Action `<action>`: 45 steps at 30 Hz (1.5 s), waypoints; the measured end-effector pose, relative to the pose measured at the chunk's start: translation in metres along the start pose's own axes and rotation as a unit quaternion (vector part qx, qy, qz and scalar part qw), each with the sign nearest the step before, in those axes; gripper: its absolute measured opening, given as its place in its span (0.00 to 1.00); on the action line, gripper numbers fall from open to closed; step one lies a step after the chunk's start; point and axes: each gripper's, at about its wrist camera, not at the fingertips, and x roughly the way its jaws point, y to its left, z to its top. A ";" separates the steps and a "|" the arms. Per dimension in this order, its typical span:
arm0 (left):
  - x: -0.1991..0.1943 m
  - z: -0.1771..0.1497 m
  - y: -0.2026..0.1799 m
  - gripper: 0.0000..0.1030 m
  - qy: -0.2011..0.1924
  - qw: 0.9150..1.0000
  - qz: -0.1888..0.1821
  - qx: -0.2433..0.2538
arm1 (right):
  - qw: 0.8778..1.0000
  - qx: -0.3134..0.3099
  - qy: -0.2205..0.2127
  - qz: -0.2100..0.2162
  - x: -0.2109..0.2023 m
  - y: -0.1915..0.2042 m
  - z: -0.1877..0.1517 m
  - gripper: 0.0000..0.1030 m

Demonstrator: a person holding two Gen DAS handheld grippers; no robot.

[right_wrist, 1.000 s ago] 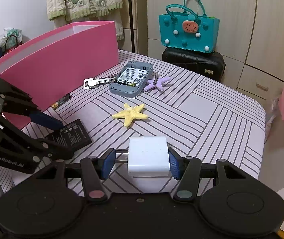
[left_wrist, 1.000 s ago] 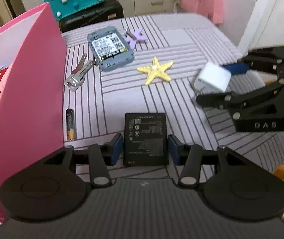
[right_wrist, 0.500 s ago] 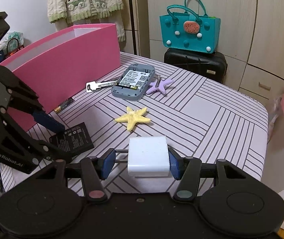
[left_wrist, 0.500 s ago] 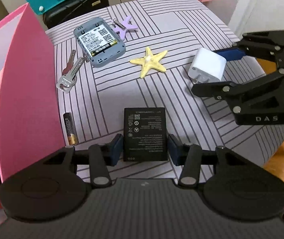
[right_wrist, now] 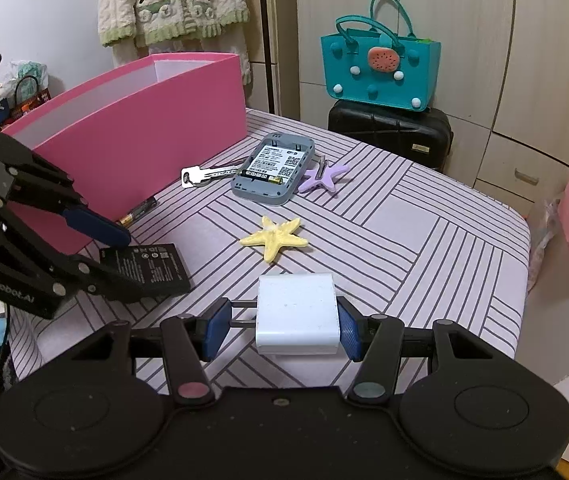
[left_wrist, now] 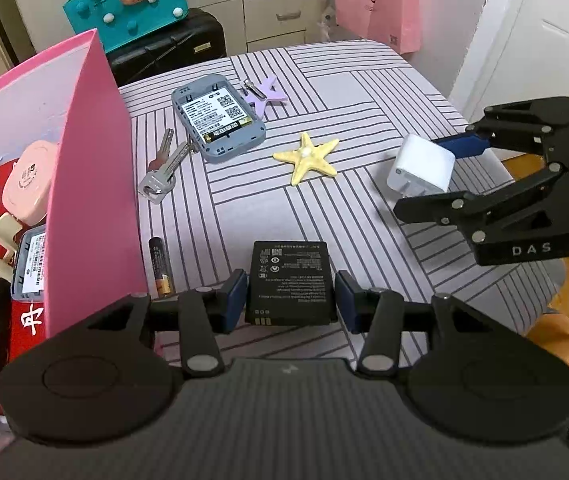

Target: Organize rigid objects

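My left gripper [left_wrist: 290, 300] is shut on a flat black battery [left_wrist: 289, 280] and holds it above the striped table [left_wrist: 364, 92], beside the pink box [left_wrist: 88, 168]. My right gripper [right_wrist: 280, 326] is shut on a white charger cube [right_wrist: 297, 312], held above the table's near edge; its plug prongs point left. The charger also shows in the left wrist view [left_wrist: 420, 166], and the battery in the right wrist view [right_wrist: 144, 266]. The pink box [right_wrist: 132, 136] stands open at the table's left.
On the table lie a grey router with its back open [left_wrist: 218, 118], keys [left_wrist: 162, 170], a yellow starfish [left_wrist: 308, 158], a purple starfish clip [left_wrist: 264, 94] and an AA battery [left_wrist: 161, 266]. The box holds a pink case [left_wrist: 28, 182], red packets and a clip. A teal bag [right_wrist: 380, 68] stands behind.
My left gripper has lifted the black battery and risen, so the inside of the pink box now shows. My right gripper still holds the charger, slightly higher.
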 end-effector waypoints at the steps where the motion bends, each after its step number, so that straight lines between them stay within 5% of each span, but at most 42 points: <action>1: -0.001 0.000 0.000 0.45 -0.002 1.000 -0.002 0.001 | 1.000 0.001 0.000 -0.001 0.000 0.001 0.000 0.59; 6: -0.011 0.004 0.001 0.44 -0.018 1.000 0.007 0.010 | 1.000 0.004 -0.001 0.002 -0.001 0.006 -0.001 0.59; 7: -0.013 0.006 0.001 0.01 -0.021 1.000 0.017 0.014 | 1.000 0.004 0.000 0.003 -0.001 0.007 -0.002 0.59; 8: -0.016 0.008 0.001 0.01 -0.024 0.999 0.027 0.024 | 1.000 0.002 0.000 0.005 -0.002 0.008 -0.002 0.59; 12: -0.019 0.017 0.023 0.01 0.008 0.999 -0.040 -0.034 | 1.000 -0.006 0.000 0.011 -0.003 0.014 -0.002 0.59; 15: -0.022 0.011 0.018 0.01 -0.007 1.000 -0.008 -0.013 | 1.000 -0.004 0.001 0.012 -0.003 0.014 -0.002 0.59; 30: -0.021 -0.013 -0.012 0.06 -0.011 0.998 -0.059 -0.001 | 1.000 0.005 -0.005 0.022 -0.013 0.014 0.013 0.59; 45: 0.005 -0.027 -0.028 0.44 -0.021 0.999 -0.030 0.028 | 0.999 0.025 0.010 0.018 -0.005 -0.002 0.007 0.59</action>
